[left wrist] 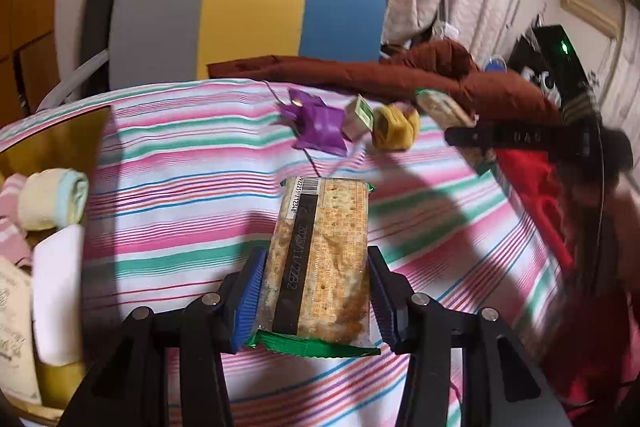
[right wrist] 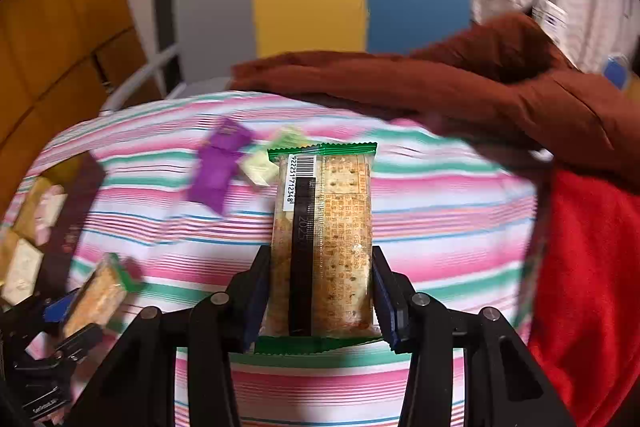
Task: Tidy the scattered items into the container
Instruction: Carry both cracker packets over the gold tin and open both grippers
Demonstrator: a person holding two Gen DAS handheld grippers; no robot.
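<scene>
My left gripper [left wrist: 316,253] is shut on a clear cracker packet [left wrist: 332,227] with green ends, its blue pads pressing both long sides, held above the striped cloth. My right gripper [right wrist: 320,251] is shut on a matching cracker packet [right wrist: 340,207]. At the left edge of the left wrist view stands the yellow-brown container [left wrist: 68,131], with rolled socks [left wrist: 52,199] and white items inside. Farther back on the cloth lie a purple wrapped item [left wrist: 316,127], a small green-and-white box [left wrist: 360,115] and a yellow rolled sock [left wrist: 394,127]. The right wrist view shows the left gripper [right wrist: 72,323] low on the left, beside the container [right wrist: 24,227].
A pink, green and white striped cloth [left wrist: 180,187] covers the table. A brown garment [left wrist: 400,75] lies along the far edge and a red cloth [left wrist: 536,187] on the right. A chair with a grey, yellow and blue back [left wrist: 248,15] stands behind the table.
</scene>
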